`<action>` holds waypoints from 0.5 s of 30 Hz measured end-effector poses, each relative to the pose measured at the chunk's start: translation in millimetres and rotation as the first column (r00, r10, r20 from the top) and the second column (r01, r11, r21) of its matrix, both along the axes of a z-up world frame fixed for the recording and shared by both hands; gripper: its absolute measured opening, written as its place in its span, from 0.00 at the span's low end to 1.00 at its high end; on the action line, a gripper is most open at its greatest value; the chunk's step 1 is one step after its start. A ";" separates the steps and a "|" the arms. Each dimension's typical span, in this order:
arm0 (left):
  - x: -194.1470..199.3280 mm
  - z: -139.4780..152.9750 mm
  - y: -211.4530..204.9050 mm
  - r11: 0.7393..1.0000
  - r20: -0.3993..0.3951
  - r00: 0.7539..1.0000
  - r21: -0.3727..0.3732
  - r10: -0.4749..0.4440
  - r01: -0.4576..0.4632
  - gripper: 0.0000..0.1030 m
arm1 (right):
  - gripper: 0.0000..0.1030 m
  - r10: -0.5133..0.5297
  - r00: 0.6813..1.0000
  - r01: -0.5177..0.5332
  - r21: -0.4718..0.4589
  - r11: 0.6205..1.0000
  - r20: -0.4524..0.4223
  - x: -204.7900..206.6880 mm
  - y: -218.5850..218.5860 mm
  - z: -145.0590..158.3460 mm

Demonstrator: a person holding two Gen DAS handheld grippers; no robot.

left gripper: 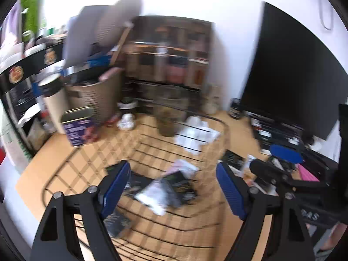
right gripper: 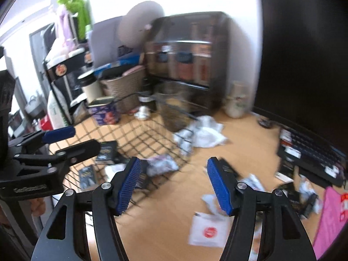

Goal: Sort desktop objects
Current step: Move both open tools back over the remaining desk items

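Observation:
A black wire basket point(left gripper: 71, 158) sits on the wooden desk and holds several dark and white packets point(left gripper: 165, 187). My left gripper point(left gripper: 173, 176) hangs open and empty above the basket. My right gripper point(right gripper: 174, 174) is open and empty over the basket's right edge point(right gripper: 182, 161) and the desk. Loose packets point(right gripper: 252, 182) and a white sachet with a red dot point(right gripper: 208, 230) lie on the desk to the right of the basket. Crumpled white paper point(right gripper: 206, 132) lies behind. The left gripper also shows in the right wrist view point(right gripper: 80, 139), and the right gripper shows in the left wrist view point(left gripper: 276, 158).
A purple tin point(left gripper: 79, 128), a woven bin point(left gripper: 95, 95), a dark pot point(left gripper: 166, 119) and a drawer unit point(left gripper: 169, 52) stand at the back. A black monitor point(left gripper: 289, 76) and keyboard point(right gripper: 315, 152) are on the right. A pink item point(right gripper: 330, 217) lies at the far right.

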State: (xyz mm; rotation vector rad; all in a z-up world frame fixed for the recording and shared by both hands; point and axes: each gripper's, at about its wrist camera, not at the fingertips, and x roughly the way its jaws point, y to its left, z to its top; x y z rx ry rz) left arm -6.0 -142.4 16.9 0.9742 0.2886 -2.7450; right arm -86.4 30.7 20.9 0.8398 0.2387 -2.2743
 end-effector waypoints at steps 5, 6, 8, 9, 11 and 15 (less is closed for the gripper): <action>-16.5 -4.6 70.2 0.988 0.023 0.988 -0.034 -0.153 0.154 0.80 | 0.61 -0.110 0.994 0.110 -0.003 0.994 0.010 -14.9 60.9 -3.8; -21.4 -7.6 82.9 0.984 0.030 0.984 -0.035 -0.175 0.176 0.80 | 0.61 -0.130 0.991 0.130 0.002 0.991 0.011 -17.4 71.8 -5.2; -32.2 -16.0 101.9 0.977 0.049 0.976 -0.033 -0.211 0.212 0.80 | 0.61 -0.169 0.986 0.169 0.015 0.986 0.013 -22.2 93.0 -8.6; -40.0 -23.3 112.4 0.972 0.065 0.970 -0.027 -0.233 0.235 0.80 | 0.61 -0.184 0.983 0.183 0.020 0.983 0.015 -24.4 102.0 -10.2; -53.4 -36.4 127.9 0.964 0.093 0.960 -0.018 -0.263 0.266 0.80 | 0.61 -0.216 0.976 0.216 0.031 0.976 0.017 -29.4 123.0 -14.1; -80.0 -66.2 151.4 0.948 0.163 0.937 -0.028 -0.309 0.318 0.77 | 0.61 -0.274 0.961 0.272 0.042 0.961 0.031 -40.9 156.3 -24.1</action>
